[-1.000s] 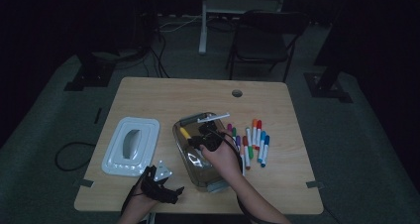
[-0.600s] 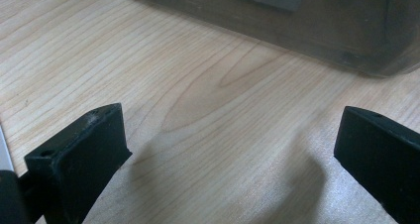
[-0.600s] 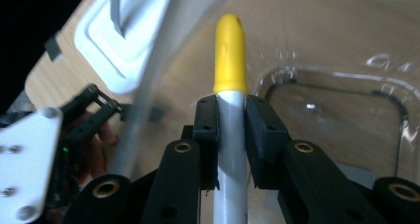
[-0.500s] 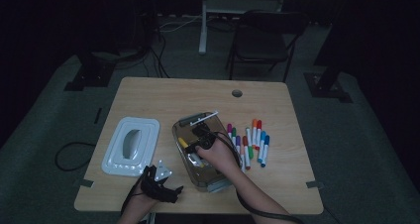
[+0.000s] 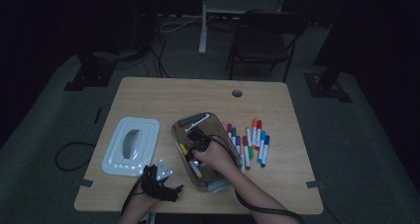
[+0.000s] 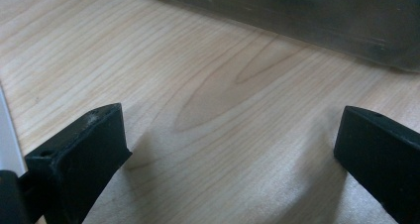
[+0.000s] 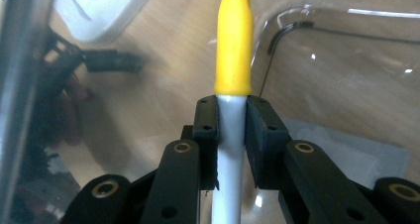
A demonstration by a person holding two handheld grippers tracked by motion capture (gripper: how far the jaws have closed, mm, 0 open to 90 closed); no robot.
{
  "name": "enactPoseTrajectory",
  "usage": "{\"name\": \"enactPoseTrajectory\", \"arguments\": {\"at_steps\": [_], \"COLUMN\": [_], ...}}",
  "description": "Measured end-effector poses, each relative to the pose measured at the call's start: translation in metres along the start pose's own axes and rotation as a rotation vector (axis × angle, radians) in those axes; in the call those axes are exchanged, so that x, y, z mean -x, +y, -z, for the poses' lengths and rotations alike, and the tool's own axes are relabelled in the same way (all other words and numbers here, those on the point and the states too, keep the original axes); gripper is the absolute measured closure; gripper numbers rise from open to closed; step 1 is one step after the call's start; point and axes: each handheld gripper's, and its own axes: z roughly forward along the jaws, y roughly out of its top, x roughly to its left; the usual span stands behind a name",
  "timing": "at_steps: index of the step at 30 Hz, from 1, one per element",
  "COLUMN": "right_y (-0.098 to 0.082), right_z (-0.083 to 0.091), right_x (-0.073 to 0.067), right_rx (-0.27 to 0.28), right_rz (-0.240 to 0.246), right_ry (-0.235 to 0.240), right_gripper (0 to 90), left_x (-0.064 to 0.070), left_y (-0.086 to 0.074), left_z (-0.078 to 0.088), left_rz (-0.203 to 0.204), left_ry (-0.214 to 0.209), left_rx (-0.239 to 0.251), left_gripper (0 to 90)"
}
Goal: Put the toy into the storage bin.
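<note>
A clear plastic bin [image 5: 218, 126] stands mid-table. My right gripper [image 5: 192, 153] reaches down inside it, shut on a white-barrelled marker with a yellow cap [image 5: 183, 148]. In the right gripper view the pads [image 7: 205, 135] clamp the barrel just below the cap [image 7: 233, 40], and the bin's clear wall [image 7: 346, 70] curves around it. A grey object [image 5: 194, 121] lies at the bin's far end. My left gripper [image 5: 166, 187] rests near the table's front edge, left of the bin. Its jaws stand wide open over bare wood [image 6: 233, 130], with the bin's wall [image 6: 317, 21] just ahead.
A white lid [image 5: 131, 144] lies left of the bin. Several coloured markers [image 5: 250, 140] lie in a row right of it. The wooden table [image 5: 163, 97] has a cable hole [image 5: 236, 93] near its far edge. A chair [image 5: 262, 40] stands beyond.
My right hand has sunk lower into the bin and drawn toward the near side, carrying the yellow-capped marker. The left gripper has stayed put.
</note>
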Motion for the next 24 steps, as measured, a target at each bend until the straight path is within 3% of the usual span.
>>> {"name": "enactPoseTrajectory", "arguments": {"at_steps": [7, 12, 16, 24], "right_y": [0.000, 0.000, -0.003, -0.011], "right_z": [-0.008, -0.004, 0.008, 0.037], "right_x": [-0.001, -0.001, 0.000, 0.006], "right_rx": [-0.039, -0.028, 0.028, 0.125], "right_rz": [0.018, 0.031, 0.042, 0.072], "right_ry": [-0.002, 0.001, 0.024, 0.012], "right_gripper": [74.1, 70.8, 65.4, 59.4], "left_x": [-0.001, -0.002, -0.002, -0.001], "left_y": [0.000, 0.000, 0.000, 0.000], "left_z": [-0.002, -0.003, -0.003, -0.003], "left_rz": [0.006, 0.006, 0.002, 0.000], "left_ry": [-0.003, -0.030, -0.052, -0.054], "left_rx": [0.011, 0.010, 0.005, 0.005], "left_gripper": [0.6, 0.6, 0.6, 0.6]}}
